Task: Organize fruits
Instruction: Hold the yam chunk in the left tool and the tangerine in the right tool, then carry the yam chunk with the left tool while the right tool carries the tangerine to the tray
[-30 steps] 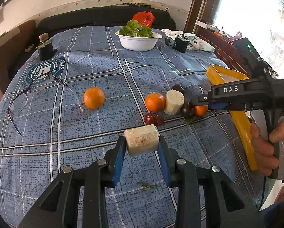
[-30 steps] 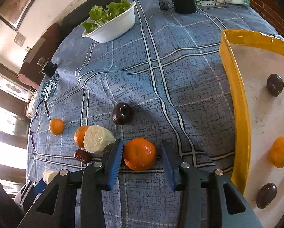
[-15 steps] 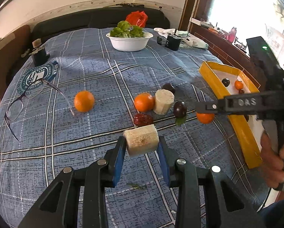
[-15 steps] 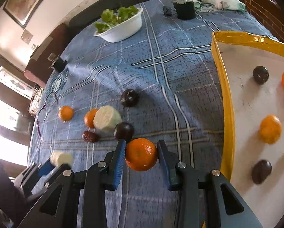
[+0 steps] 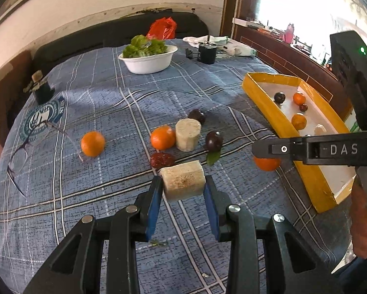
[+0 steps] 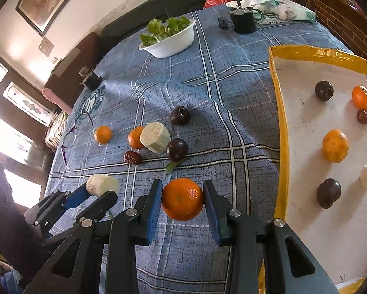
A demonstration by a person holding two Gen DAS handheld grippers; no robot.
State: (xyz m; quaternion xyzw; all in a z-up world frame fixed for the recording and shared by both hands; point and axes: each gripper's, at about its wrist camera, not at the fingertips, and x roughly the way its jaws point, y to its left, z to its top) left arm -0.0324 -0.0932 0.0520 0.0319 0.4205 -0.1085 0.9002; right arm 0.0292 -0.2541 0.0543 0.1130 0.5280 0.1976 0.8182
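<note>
Partly done: six pieces already inside the yellow tray [image 6: 280, 127]. Left hand-held gripper [image 5: 183, 188] clamped on a pale cut chunk [image 5: 182, 183], right hand-held gripper [image 6: 182, 199] just closed onto an orange [image 6: 182, 199], both lifted clear and near the tray. Left to gather from the blue checked bedspread [image 5: 139, 98]: two oranges, two dark plums, a red date, another pale chunk. Beyond, bowl of greens [image 5: 149, 60], eyeglasses [image 5: 24, 147], bright window.

Daylight floods in, blowing out the window [image 5: 306, 5] (top right); soft shadows, sharp centre, fisheye bending and dark corners.
</note>
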